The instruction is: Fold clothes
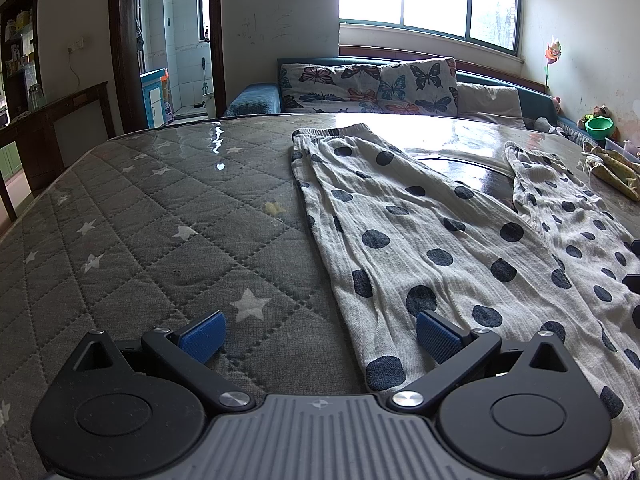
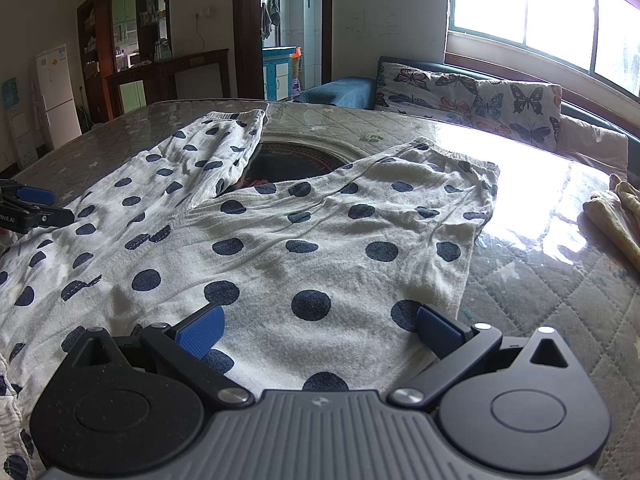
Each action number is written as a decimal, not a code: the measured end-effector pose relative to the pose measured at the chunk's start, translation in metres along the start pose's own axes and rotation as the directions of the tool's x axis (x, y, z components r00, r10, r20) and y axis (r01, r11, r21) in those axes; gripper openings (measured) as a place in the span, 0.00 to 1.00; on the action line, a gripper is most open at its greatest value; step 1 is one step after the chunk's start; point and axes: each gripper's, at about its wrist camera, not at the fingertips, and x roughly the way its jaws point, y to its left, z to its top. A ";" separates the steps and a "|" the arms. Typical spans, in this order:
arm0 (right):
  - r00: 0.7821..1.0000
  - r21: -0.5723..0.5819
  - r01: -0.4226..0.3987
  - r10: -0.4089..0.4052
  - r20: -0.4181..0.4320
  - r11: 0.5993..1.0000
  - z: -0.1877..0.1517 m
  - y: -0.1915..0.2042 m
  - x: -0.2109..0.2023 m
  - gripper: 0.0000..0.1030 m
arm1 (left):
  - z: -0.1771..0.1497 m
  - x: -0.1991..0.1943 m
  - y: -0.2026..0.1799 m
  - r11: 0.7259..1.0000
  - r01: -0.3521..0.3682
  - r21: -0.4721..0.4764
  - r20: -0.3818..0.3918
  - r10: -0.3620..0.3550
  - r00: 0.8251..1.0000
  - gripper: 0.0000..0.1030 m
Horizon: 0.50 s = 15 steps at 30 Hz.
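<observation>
Desk (image 1: 132, 216): large, covered by a quilted grey star-print cloth under a clear glossy sheet. A dark round inset shows at the middle of the desk, between the two trouser legs.

Trousers (image 2: 320, 248): white crinkled cotton with dark blue dots, laid flat on the desk, waist end toward the camera side, both legs running away and splayed in a V. Cuffs elasticated and gathered. The right leg lies fairly smooth, with a few low ridges; the left leg carries more creases.

Handling, judged: light, limp, thin fabric, no stiffness. It will drape and sag from any pinch point and may slide readily on the glossy sheet, so a drag would probably pull the whole garment along. Not fragile. Best holds look like the outer side edge near the waist and the gathered cuff, where doubled fabric gives the pads something to bite. A pinch at mid-panel would likely lift one layer only.

Second cloth (image 2: 616, 216): yellowish, bunched, at the far right of the desk, apart from the trousers.

Left gripper (image 1: 318, 338): angled down toward the desk, low over the outer edge of the left leg. Fingers (image 1: 202, 336) spread wide, nothing between them; one pad above bare cloth cover, the other above fabric.

Right gripper (image 2: 318, 334): low over the right leg near its outer edge, fingers wide, empty.
</observation>
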 end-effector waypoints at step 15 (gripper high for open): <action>1.000 -0.011 -0.001 0.001 -0.008 1.000 0.003 -0.003 0.004 1.00 | 0.000 0.001 0.001 1.000 -0.001 0.000 -0.001 0.001 1.000 1.00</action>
